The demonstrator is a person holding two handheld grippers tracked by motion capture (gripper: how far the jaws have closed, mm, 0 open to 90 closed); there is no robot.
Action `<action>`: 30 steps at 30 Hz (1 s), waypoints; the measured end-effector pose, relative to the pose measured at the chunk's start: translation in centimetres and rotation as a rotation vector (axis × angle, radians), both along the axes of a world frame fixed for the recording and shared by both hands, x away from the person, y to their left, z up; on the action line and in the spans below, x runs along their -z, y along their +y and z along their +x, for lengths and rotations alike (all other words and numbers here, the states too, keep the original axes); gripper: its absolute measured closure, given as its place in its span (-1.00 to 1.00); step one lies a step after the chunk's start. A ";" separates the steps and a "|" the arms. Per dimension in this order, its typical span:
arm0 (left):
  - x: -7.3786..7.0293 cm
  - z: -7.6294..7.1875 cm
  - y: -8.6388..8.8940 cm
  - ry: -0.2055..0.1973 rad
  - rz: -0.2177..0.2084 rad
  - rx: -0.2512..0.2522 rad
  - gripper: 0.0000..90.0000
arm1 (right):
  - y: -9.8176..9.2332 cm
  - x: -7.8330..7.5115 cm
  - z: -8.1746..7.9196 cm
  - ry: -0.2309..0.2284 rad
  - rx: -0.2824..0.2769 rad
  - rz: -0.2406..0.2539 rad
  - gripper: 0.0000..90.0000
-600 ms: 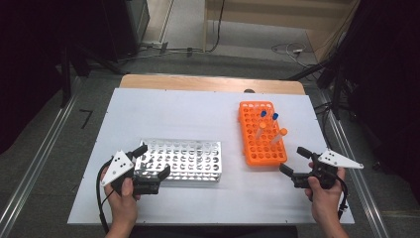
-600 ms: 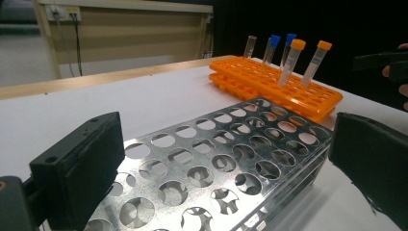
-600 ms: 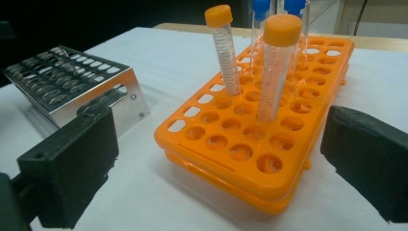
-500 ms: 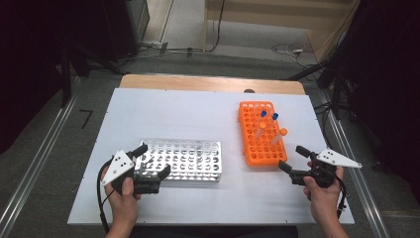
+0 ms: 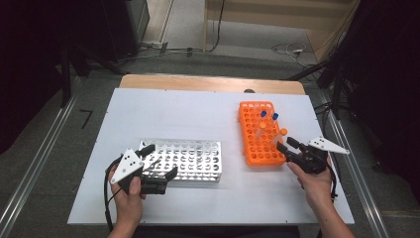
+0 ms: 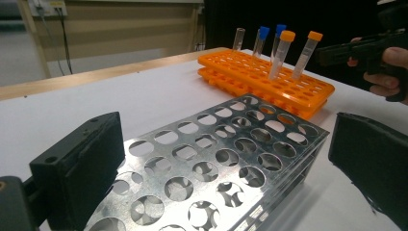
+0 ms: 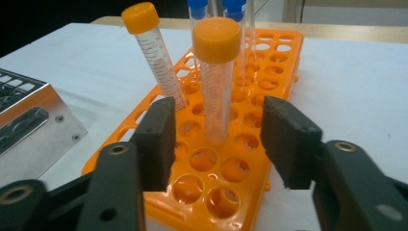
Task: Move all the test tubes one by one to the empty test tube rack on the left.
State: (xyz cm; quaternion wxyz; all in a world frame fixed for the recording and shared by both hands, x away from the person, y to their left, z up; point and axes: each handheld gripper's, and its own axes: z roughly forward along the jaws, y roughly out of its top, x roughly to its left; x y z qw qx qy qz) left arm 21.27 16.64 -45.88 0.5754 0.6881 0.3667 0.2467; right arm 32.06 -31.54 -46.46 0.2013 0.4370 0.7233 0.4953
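the right hand-held gripper point(image 7: 216, 139) gapes open before an orange-capped tube point(image 7: 217, 77), seemingly untouched; the left hand-held gripper point(image 6: 231, 168) straddles the metal rack point(image 6: 211, 163), open.

a white table point(image 5: 208, 106) with a bare wooden strip along its far edge carries two racks. a silver metal rack point(image 5: 185, 159) lies directly ahead of the left gripper point(image 5: 159, 161), its near end between that gripper's wide-apart jaws. an orange plastic rack point(image 5: 260, 133) lies just ahead of the right gripper point(image 5: 287, 147), its near end close before those jaws, with capped tubes point(image 7: 217, 79) standing in its holes.
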 end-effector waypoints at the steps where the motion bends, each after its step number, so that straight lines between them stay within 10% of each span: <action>1: 0.0 0.0 -0.1 -0.001 0.005 -0.003 -1.00 | 0.1 0.2 0.3 0.012 -0.004 0.003 0.12; 17: 0.1 0.2 -0.7 0.009 0.019 0.040 -1.00 | 1.8 1.8 2.1 -0.006 -0.031 -0.091 0.61; 30: -1.2 0.1 -1.7 -0.008 0.019 0.054 -1.00 | 1.0 -0.6 1.2 -0.075 -0.033 -0.064 0.62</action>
